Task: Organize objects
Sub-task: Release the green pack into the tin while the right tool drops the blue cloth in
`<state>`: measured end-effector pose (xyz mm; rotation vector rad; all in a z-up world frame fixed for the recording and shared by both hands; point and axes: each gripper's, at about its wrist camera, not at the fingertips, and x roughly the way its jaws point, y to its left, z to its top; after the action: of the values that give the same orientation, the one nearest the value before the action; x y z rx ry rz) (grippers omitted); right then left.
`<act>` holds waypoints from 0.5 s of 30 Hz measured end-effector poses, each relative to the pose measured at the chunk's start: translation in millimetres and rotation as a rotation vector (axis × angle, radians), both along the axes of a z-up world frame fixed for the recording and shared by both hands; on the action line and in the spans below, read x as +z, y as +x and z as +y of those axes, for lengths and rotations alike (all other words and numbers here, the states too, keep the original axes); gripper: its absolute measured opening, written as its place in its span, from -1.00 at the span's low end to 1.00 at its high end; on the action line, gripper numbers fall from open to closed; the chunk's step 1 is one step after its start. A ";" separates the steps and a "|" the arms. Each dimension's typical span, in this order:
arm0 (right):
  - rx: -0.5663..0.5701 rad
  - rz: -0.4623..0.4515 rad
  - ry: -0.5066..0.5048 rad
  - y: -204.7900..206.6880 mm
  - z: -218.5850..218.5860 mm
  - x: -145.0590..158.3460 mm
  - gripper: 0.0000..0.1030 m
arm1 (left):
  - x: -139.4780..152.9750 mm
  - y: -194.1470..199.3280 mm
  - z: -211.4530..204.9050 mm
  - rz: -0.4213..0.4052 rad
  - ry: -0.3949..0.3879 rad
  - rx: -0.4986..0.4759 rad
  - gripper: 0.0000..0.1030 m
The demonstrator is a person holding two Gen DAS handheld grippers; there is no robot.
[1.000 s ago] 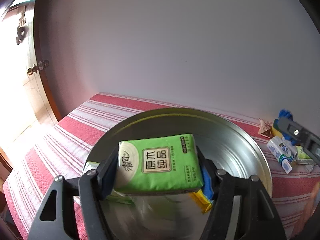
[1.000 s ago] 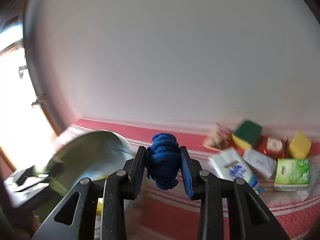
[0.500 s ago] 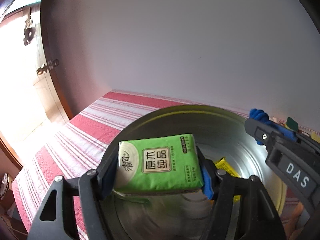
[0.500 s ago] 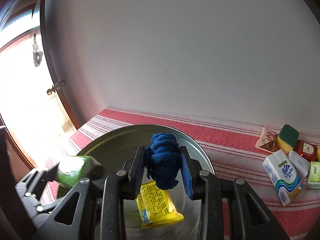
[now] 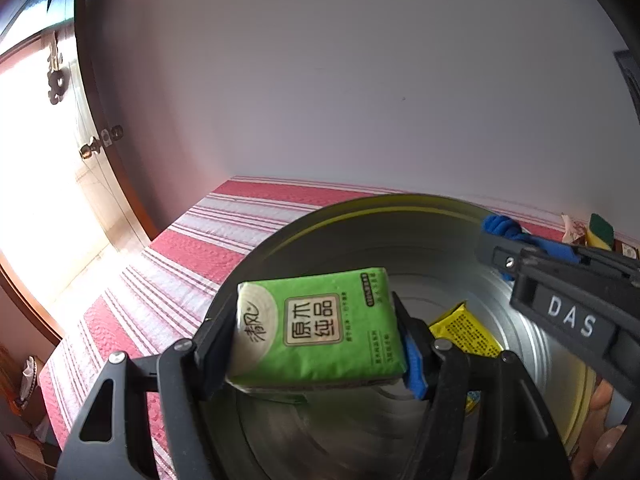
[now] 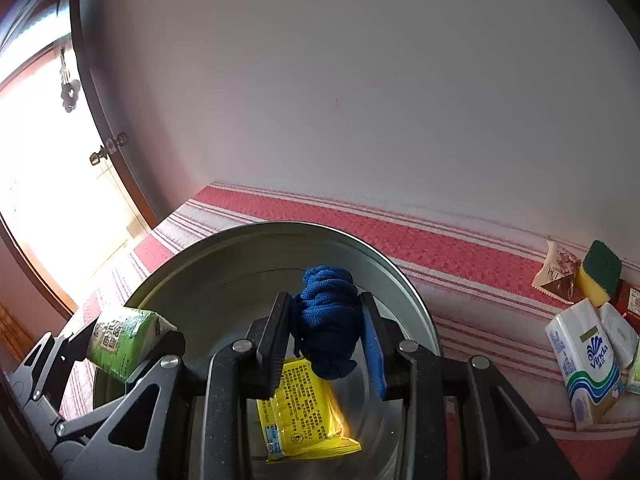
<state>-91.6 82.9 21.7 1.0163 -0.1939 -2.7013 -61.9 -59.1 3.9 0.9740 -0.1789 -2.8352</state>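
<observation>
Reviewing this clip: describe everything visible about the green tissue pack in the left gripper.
The green tissue pack is a soft, pillow-shaped plastic-wrapped packet, bright green with a pale swirl at one end and a cream label of dark Chinese characters. The left gripper is shut on its two short ends, holding it roughly level, label up, above the metal basin. It touches nothing but the pads.

A plain white wall (image 6: 360, 100) is being lit softly. To its left, a dark-framed door (image 5: 90, 128) is being flooded by bright daylight. Below the wall, a red-and-white striped cloth (image 6: 460, 256) is being spread over the worktop.
</observation>
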 end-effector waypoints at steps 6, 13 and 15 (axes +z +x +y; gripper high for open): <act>0.017 -0.017 0.002 -1.2 -2.7 -0.9 -0.13 | 3.1 3.2 1.1 0.019 0.007 -0.001 0.85; -0.029 0.054 -0.031 3.0 3.4 4.8 0.44 | 7.1 9.6 3.8 0.065 -0.010 0.003 1.00; -0.039 0.084 -0.068 6.2 7.7 8.3 0.44 | 11.2 14.2 2.4 0.096 0.001 0.003 1.00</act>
<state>-85.4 90.6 30.0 0.8869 -0.2912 -2.7454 -47.7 -56.7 15.1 0.8347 -0.1654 -2.8721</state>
